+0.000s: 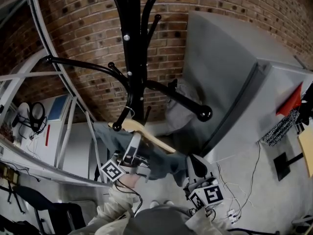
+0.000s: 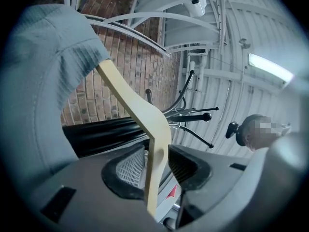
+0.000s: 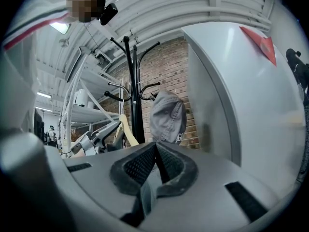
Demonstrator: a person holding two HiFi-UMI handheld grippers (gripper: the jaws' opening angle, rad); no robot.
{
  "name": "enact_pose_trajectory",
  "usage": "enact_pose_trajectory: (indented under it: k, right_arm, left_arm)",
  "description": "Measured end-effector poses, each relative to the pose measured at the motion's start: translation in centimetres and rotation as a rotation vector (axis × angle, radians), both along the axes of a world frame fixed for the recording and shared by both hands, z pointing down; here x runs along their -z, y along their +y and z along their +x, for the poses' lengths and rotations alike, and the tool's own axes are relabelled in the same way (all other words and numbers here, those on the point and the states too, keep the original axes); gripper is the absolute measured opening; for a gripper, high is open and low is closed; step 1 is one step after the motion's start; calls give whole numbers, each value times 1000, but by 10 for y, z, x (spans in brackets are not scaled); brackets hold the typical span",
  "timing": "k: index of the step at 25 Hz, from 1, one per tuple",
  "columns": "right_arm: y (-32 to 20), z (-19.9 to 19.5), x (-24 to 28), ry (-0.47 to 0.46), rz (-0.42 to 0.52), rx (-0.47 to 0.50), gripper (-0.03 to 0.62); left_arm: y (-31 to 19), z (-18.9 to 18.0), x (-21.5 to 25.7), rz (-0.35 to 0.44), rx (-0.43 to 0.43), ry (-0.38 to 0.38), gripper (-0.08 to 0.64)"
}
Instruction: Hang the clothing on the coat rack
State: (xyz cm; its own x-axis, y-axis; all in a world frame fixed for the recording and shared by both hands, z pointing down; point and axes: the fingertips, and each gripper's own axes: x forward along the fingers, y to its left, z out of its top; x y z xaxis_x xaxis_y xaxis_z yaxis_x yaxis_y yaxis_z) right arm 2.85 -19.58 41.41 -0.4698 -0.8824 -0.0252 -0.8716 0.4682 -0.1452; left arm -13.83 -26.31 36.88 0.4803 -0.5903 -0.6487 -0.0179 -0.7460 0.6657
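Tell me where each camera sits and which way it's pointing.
Head view: on the person's head, facing forward and down at the coat rack; a sleeve, the left gripper and the right gripper show.
Left gripper view: on the left gripper, looking up along its open jaws, which straddle the wooden hanger.
Right gripper view: on the right gripper, facing the rack; its jaws are shut on the grey garment.
Shared: all three show the rack and hanger.

Head view looks down close beside the coat rack point(image 1: 131, 58); left gripper view tilts up nearer it; right gripper view sits level, farther back; all 3 share it.
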Motion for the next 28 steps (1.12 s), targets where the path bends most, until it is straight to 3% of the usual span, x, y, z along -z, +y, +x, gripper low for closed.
enact_pose_trajectory:
  k: [7, 13, 18, 23, 28]
  right_arm:
    - [8, -8, -6, -2, -22, 31, 23]
    - [15, -23, -1, -50, -5, 90, 23]
    - [20, -38, -12, 1, -20, 142, 23]
    - [24, -52, -16, -11, -34, 186, 23]
    - [28, -61, -26, 32, -64, 229, 23]
  left_arm:
    - [18, -7, -16, -25, 40, -45, 153]
    - [43, 2, -30, 4, 147, -350, 109]
    - [63, 2, -42, -6, 203, -474, 78]
    - [76, -2, -65, -40, 258, -666, 35]
    - [91, -11, -79, -68, 330, -791, 13]
